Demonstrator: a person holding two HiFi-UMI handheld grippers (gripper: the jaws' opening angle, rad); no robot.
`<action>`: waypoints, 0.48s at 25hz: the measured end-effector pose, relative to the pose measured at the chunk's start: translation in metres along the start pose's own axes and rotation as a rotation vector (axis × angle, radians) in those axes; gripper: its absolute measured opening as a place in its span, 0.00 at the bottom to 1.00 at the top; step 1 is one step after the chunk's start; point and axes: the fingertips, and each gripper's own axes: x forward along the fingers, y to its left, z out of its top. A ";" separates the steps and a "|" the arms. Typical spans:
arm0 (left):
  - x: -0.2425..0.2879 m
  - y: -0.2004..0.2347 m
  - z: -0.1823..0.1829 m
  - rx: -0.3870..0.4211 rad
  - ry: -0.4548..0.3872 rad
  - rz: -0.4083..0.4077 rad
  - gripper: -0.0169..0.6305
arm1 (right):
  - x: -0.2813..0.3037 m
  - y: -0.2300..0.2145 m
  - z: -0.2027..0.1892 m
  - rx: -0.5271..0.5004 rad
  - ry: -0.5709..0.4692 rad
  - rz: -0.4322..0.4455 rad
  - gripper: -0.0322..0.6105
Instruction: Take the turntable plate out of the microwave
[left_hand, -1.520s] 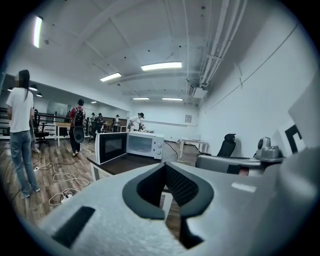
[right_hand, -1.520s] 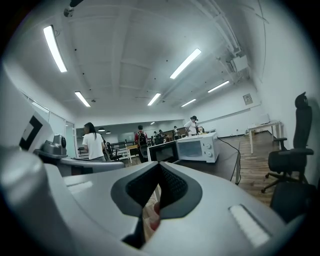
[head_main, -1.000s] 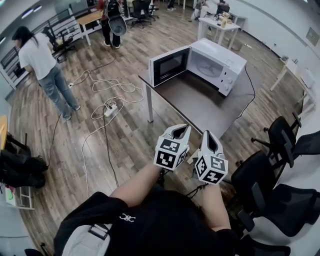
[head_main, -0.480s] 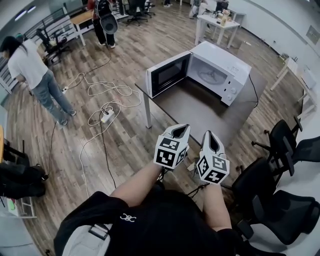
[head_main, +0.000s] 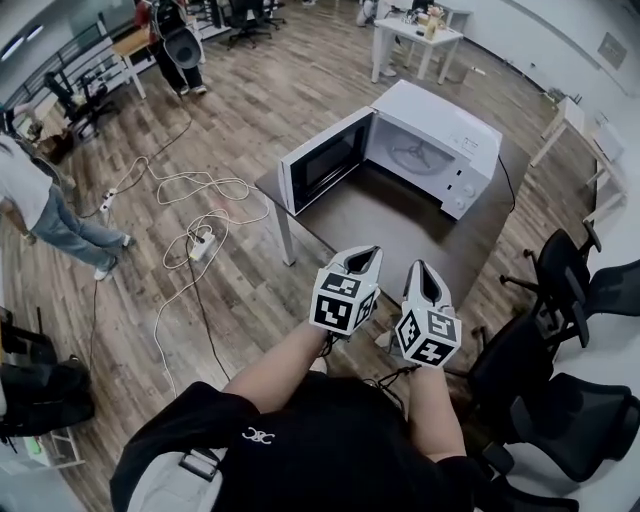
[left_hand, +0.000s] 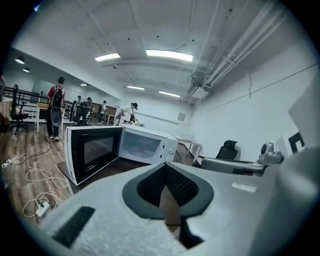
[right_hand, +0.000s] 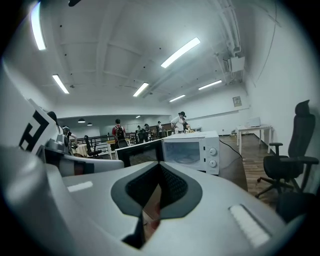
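Note:
A white microwave (head_main: 445, 135) stands on a dark table (head_main: 400, 230) with its door (head_main: 322, 162) swung open to the left. The glass turntable plate (head_main: 413, 158) lies inside the cavity; it also shows in the left gripper view as the plate (left_hand: 136, 150) and in the right gripper view as the plate (right_hand: 186, 158). My left gripper (head_main: 374, 251) and right gripper (head_main: 415, 265) are side by side at the table's near edge, well short of the microwave. Both point towards it, jaws together, with nothing held.
Black office chairs (head_main: 560, 285) crowd the right side of the table. Cables and a power strip (head_main: 203, 244) lie on the wood floor to the left. A person (head_main: 35, 210) stands at far left, and a small white table (head_main: 415, 35) is beyond the microwave.
Both grippers and the head have moved forward to the table, so the microwave sits nearer and larger. The person at left has slid towards the frame's edge.

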 end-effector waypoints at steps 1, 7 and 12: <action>0.005 0.005 0.001 -0.005 0.004 -0.008 0.04 | 0.006 -0.001 0.001 0.001 0.000 -0.011 0.06; 0.028 0.033 0.004 -0.031 0.024 -0.027 0.04 | 0.031 -0.004 -0.001 0.006 0.014 -0.062 0.06; 0.043 0.042 0.001 -0.040 0.038 -0.052 0.04 | 0.046 -0.005 -0.002 0.001 0.028 -0.081 0.06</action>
